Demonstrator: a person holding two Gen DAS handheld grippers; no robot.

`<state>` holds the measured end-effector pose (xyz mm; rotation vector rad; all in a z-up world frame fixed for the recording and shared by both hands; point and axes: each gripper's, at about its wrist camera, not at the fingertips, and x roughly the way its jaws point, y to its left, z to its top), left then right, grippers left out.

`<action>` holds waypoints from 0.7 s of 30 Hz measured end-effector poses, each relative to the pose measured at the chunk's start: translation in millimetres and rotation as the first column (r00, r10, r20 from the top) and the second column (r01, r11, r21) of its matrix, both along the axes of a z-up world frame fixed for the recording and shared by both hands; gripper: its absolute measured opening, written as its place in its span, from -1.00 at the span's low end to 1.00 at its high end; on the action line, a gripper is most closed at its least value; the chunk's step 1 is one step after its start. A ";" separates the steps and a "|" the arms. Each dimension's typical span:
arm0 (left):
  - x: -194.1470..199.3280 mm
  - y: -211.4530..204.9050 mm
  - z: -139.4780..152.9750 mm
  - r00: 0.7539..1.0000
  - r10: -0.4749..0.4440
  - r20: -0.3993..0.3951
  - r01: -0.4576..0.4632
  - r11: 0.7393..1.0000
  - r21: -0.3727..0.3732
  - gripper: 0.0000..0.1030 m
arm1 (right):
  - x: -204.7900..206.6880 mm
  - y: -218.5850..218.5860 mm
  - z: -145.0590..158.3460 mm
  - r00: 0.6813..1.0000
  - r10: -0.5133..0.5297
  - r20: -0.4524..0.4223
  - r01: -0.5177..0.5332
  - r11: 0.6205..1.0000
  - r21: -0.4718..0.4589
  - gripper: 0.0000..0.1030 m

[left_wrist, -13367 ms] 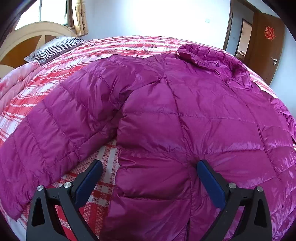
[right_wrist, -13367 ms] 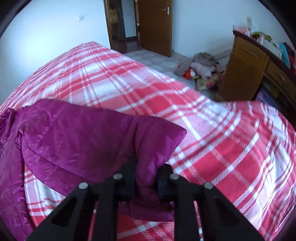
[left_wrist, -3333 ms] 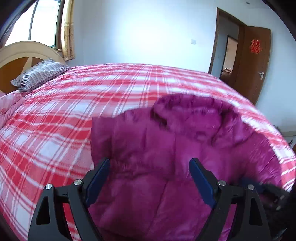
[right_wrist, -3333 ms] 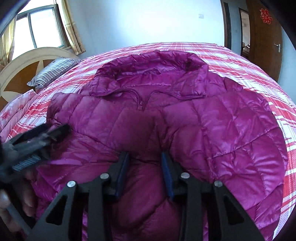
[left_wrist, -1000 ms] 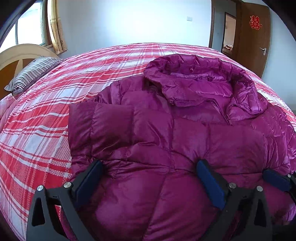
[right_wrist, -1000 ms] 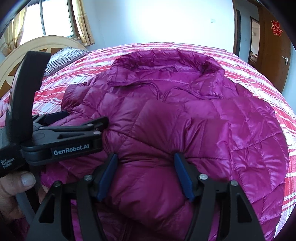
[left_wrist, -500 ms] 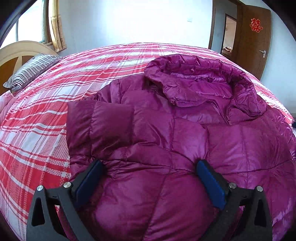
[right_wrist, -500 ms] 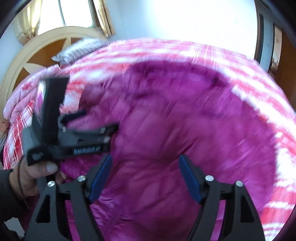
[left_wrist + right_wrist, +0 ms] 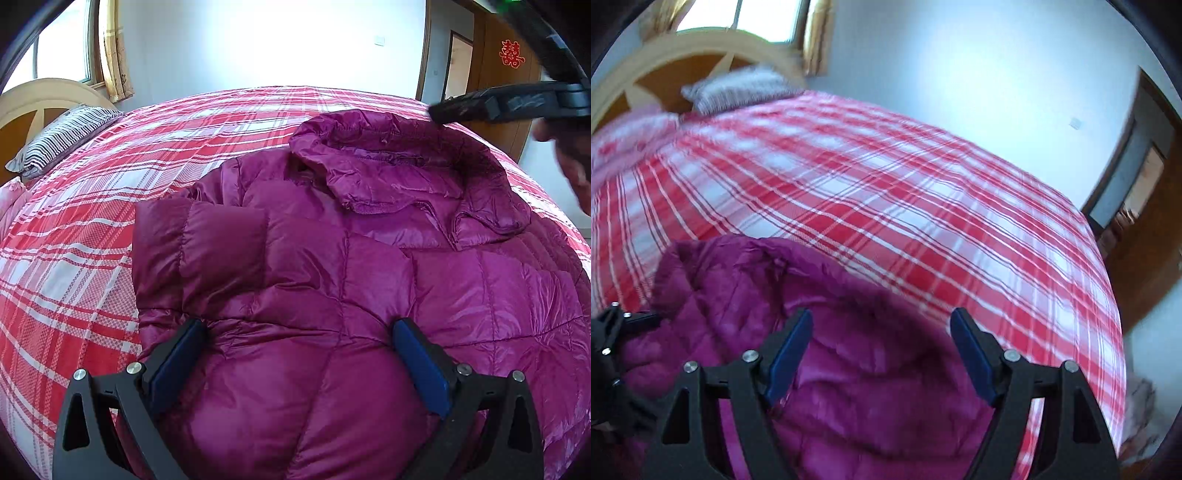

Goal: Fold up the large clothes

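Striped pillow (image 9: 62,138) far left on bed (image 9: 92,229). Purple jacket (image 9: 332,266) lies on bed, sleeves tucked in. Left gripper (image 9: 295,354) over jacket, jaws wide open, holding nothing. Right gripper (image 9: 881,345) near collar, jaws open, empty. Puffy jacket might spring back open because nothing holds it

Left gripper (image 9: 297,345): we hold it low, jaws spread wide, blue pads (image 9: 177,363) at 7 and 5 o'clock of its own view, nothing between them. Right gripper (image 9: 881,341): likewise spread wide and unloaded; in the left view we see it raised at 2 o'clock, our hand (image 9: 570,166) behind it.
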<state>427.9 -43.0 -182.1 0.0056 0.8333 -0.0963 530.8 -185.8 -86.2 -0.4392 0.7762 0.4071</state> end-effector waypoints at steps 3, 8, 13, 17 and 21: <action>0.7 0.7 -0.4 1.000 0.000 -0.001 0.000 1.000 -0.004 0.98 | 14.2 15.3 -18.9 0.998 0.056 -0.033 -0.059 0.993 -0.102 0.51; 1.6 1.3 -0.9 1.000 0.000 -0.002 0.000 1.000 -0.011 0.98 | 26.5 14.6 -42.2 0.997 0.062 -0.050 -0.071 0.974 -0.213 -0.15; 2.2 1.8 -1.3 1.000 0.001 -0.001 -0.001 1.000 -0.011 0.98 | 5.2 6.0 -38.1 0.996 0.091 0.003 -0.089 0.976 -0.197 -0.75; 2.7 1.3 -1.6 1.000 0.002 -0.002 -0.002 1.000 -0.009 0.98 | -15.8 1.6 -45.3 0.995 0.086 0.059 -0.073 0.978 -0.197 -0.78; 3.0 1.0 -1.3 1.000 0.001 -0.003 -0.001 1.000 -0.006 0.98 | -23.4 -1.6 -68.7 0.995 0.052 0.085 -0.035 0.981 -0.190 -0.79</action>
